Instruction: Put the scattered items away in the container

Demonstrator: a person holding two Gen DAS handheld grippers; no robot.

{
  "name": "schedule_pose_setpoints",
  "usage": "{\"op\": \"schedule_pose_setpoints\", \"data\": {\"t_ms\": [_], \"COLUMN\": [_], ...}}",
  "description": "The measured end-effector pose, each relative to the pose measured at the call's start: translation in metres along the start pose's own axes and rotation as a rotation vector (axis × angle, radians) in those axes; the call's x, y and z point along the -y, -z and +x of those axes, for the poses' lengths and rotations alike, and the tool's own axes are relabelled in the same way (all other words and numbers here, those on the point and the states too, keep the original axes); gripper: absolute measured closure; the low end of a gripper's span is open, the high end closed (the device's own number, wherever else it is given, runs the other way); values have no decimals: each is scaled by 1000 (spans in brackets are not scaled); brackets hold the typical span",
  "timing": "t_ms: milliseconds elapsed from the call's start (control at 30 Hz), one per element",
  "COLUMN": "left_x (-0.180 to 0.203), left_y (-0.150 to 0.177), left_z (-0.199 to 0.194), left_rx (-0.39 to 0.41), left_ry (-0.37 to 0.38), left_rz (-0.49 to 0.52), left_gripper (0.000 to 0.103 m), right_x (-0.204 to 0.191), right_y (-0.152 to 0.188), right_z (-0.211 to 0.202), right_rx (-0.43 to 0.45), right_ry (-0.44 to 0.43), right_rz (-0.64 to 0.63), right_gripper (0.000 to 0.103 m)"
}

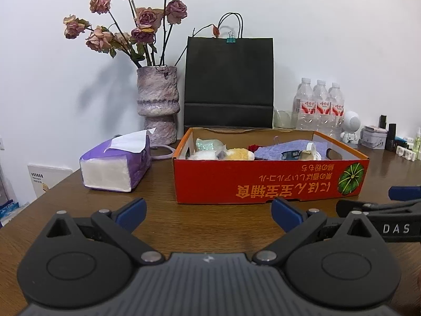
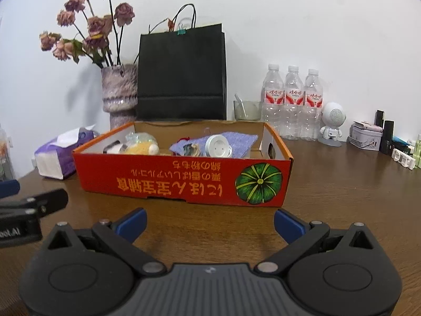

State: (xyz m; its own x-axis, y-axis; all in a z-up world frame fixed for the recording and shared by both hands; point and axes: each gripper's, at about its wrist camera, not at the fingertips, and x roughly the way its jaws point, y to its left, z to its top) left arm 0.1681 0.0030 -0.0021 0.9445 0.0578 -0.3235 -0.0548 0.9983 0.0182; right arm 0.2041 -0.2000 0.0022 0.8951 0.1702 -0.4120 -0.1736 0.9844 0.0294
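Note:
A red cardboard box (image 1: 263,181) with a pumpkin picture stands on the brown table; it also shows in the right wrist view (image 2: 181,181). Inside lie a purple cloth (image 1: 286,148), a yellow plush (image 1: 238,154), a white round device (image 2: 217,146) and other small items. My left gripper (image 1: 209,212) is open and empty, low over the table in front of the box. My right gripper (image 2: 210,222) is open and empty, also in front of the box. Each gripper shows at the edge of the other's view.
A purple tissue pack (image 1: 115,167) lies left of the box. A vase of dried roses (image 1: 158,105) and a black paper bag (image 1: 229,84) stand behind it. Three water bottles (image 2: 292,102), a white robot figure (image 2: 332,123), a tin and small cosmetics stand at the right.

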Motion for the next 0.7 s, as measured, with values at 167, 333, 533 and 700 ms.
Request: {"op": "schedule_pose_setpoints", "data": {"t_ms": [167,333,533,700], "left_x": [0,-1,-2,-1], "left_y": [0,0,0,0], "left_z": [-1,-1,-1,-2], "left_rx": [7,6,8,12], "left_ry": [-9,-8,-2,0], "left_rz": [2,-7,-6,-3], "left_gripper": [0,0,0,0], "right_x": [-3,-3,-3,-3], "right_y": [0,0,0,0], "right_z": [-1,-1,-2,-2], "right_rx": [11,12,13,15], "right_ry": [-4,-5,-4,-2], "right_rz": [-14,-16,-19,-24], "right_gripper": [0,0,0,0]}}
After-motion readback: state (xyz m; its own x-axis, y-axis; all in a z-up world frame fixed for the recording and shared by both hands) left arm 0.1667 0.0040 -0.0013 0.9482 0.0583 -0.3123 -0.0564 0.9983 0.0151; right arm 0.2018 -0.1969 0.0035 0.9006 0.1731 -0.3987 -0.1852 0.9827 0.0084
